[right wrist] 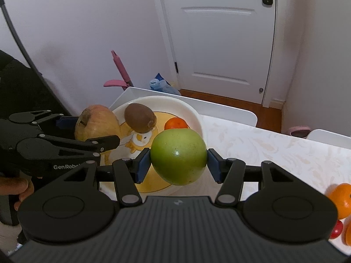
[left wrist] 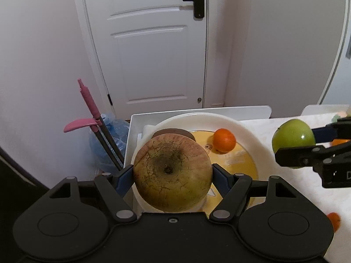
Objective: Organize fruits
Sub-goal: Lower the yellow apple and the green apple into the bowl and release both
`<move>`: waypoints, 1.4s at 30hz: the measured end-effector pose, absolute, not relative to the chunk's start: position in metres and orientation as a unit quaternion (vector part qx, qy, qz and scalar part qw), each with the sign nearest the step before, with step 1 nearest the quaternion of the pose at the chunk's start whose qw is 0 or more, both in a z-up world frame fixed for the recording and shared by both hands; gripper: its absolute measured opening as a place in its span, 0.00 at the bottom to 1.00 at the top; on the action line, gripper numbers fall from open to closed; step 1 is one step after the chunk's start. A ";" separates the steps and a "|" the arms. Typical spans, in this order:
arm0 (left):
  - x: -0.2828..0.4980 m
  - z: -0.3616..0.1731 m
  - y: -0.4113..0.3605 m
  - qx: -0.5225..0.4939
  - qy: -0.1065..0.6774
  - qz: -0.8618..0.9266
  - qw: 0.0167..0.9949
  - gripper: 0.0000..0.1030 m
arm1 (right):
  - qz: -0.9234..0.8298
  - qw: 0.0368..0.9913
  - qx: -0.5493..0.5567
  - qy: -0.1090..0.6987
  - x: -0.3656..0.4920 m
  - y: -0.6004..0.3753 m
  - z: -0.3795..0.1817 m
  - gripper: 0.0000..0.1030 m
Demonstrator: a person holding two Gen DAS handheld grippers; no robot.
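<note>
Two fruits were held aloft, one in each gripper. The left gripper [left wrist: 172, 175] was clamped on a russeted yellow-brown apple [left wrist: 173, 171], its blue pads pressed against both sides, above the near edge of a white bowl [left wrist: 245, 129]. The right gripper [right wrist: 178, 161] was clamped on a green apple [right wrist: 178, 155], held over the bowl's right edge and the marbled tabletop [right wrist: 274, 151]. In the left wrist view a small orange [left wrist: 224, 139] was seen on the bowl's yellow floor, while only a brown sliver showed behind the held apple. That sliver was revealed by the right wrist view as a kiwi [right wrist: 140, 117], lying beside the small orange [right wrist: 176, 123] over a cartoon print. A bare hand [right wrist: 20, 189] on the left gripper's handle was shown only by the right wrist view, as were another orange [right wrist: 341, 199] and a small red fruit [right wrist: 336, 229] on the table at the right edge. A white tray [left wrist: 197, 110] under the bowl, a pink-handled tool [left wrist: 87, 100], a blue water bottle [left wrist: 114, 135] and a white door [left wrist: 153, 43] were visible in both views.
</note>
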State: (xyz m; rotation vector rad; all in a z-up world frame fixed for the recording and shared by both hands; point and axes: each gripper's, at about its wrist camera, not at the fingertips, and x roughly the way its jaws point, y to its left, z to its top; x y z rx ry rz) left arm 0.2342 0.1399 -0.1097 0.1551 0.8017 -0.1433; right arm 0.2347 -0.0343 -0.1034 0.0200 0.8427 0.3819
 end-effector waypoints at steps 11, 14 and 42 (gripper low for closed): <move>0.251 -0.133 0.134 0.107 0.401 -0.070 0.907 0.76 | 0.172 0.894 0.013 0.414 0.249 -0.029 -0.113 0.68; 0.253 -0.135 0.134 0.109 0.405 -0.067 0.905 0.76 | 0.171 0.894 0.014 0.414 0.250 -0.029 -0.114 0.68; 0.198 -0.115 0.161 0.053 0.390 -0.051 0.918 0.99 | 0.239 0.872 -0.070 0.421 0.264 -0.001 -0.140 0.68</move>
